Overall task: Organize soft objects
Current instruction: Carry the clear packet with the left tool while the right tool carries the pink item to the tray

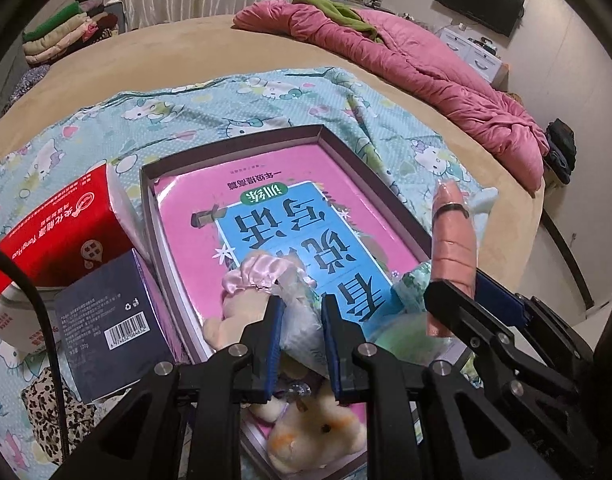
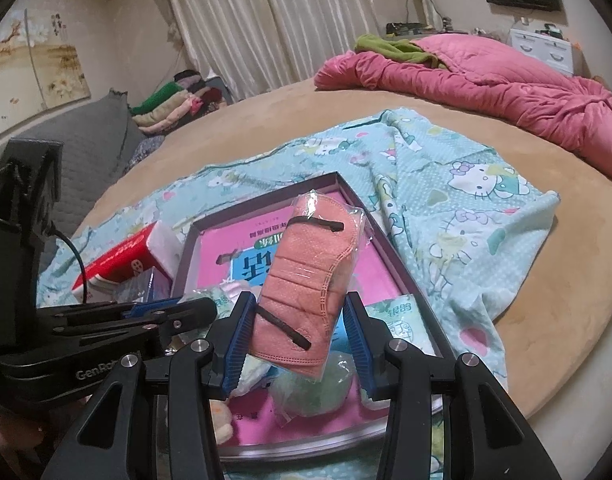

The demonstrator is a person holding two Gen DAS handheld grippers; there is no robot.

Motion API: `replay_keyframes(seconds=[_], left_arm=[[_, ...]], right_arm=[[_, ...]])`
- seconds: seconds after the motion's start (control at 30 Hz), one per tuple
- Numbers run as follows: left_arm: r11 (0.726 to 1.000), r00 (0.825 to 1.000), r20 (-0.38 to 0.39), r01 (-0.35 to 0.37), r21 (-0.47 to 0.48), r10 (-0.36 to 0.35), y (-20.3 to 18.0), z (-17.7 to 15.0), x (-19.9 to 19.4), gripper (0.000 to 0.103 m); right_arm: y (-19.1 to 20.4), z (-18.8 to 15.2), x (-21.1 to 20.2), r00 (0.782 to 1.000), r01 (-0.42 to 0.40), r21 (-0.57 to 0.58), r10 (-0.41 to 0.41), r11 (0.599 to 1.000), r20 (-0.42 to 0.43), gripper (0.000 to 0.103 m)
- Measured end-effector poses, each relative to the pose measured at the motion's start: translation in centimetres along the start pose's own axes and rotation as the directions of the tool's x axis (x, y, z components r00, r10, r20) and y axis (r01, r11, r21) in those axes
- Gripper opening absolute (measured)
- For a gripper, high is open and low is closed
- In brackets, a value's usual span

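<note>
Two grippers worked over the shallow box (image 2: 348,190) w/ the pink book (image 1: 266,184) in it: the right gripper (image 2: 298,320) pinched a bagged pink face mask (image 2: 306,280) upright above the box, the left gripper (image 1: 302,320) was clamped on a clear-wrapped soft pkg (image 1: 302,320) low inside, beside a pink scrunchie (image 1: 254,276). The mask's slick wrapper looked loosely held at one end, so it could've slipped or tipped out past the box wall onto the Hello Kitty sheet (image 2: 466,200). The grippers sat close, so a bump might've knocked either item loose.
</note>
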State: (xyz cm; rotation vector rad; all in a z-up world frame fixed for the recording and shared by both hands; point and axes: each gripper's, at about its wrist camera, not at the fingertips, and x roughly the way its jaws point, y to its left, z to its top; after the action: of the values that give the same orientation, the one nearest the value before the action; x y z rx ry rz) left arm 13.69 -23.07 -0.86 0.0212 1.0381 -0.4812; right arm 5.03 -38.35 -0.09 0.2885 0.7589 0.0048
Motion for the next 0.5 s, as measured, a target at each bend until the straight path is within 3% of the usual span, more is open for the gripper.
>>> replay_keyframes(seconds=[0.5], left_arm=[[1.0, 1.0, -0.025, -0.006, 0.026, 0.006, 0.3, -0.7, -0.1, 0.021]], right_arm=[[1.3, -0.7, 1.9, 0.997, -0.026, -0.063, 0.021, 0.998, -0.078, 0.047]])
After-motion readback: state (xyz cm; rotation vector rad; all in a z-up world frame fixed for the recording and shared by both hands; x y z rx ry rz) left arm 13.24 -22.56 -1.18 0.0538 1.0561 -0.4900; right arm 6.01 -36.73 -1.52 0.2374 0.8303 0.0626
